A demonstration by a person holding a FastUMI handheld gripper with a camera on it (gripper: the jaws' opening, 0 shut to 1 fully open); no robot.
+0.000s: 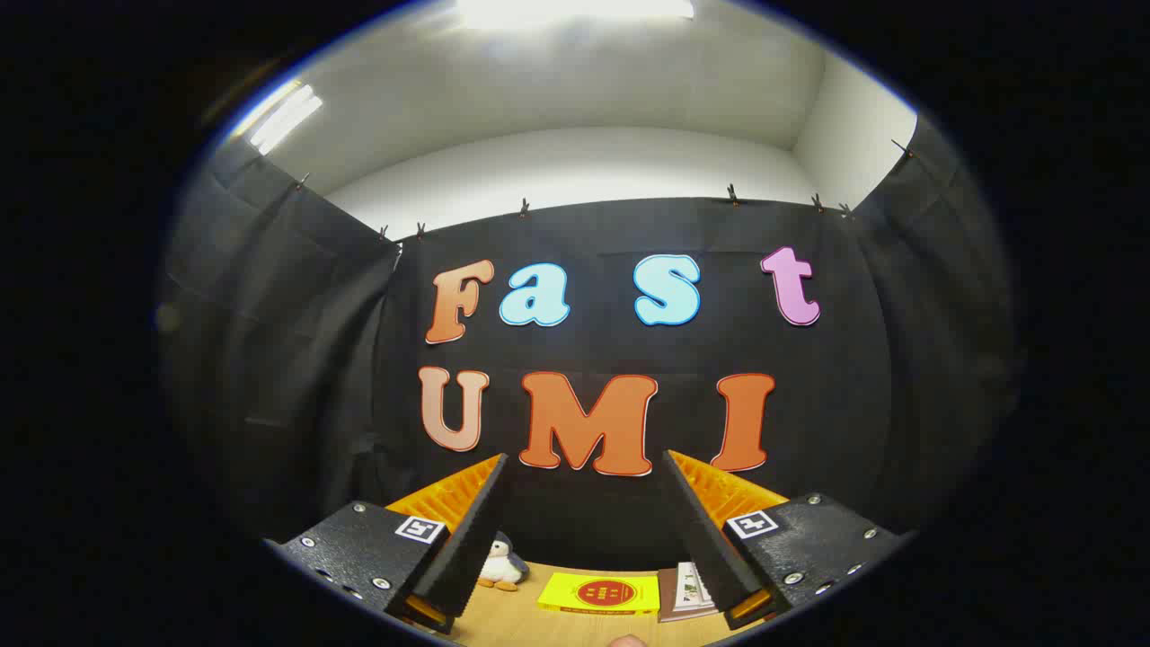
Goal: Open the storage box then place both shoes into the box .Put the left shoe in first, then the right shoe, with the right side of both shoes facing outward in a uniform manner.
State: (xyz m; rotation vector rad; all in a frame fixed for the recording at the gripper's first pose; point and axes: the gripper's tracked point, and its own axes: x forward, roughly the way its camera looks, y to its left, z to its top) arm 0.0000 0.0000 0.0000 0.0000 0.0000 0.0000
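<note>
My gripper point(586, 530) is open, raised and aimed at the booth's back wall, with nothing between its fingers. The left finger point(467, 539) and the right finger point(710, 539) stand wide apart. Low between them a strip of wooden tabletop point(557, 629) is visible.
On the tabletop, against the wall, sit a small penguin plush toy point(501, 564) by the left finger, a yellow book point(600, 593) between the fingers, and a brown book point(683, 589) by the right finger. Black cloth closes the booth on three sides.
</note>
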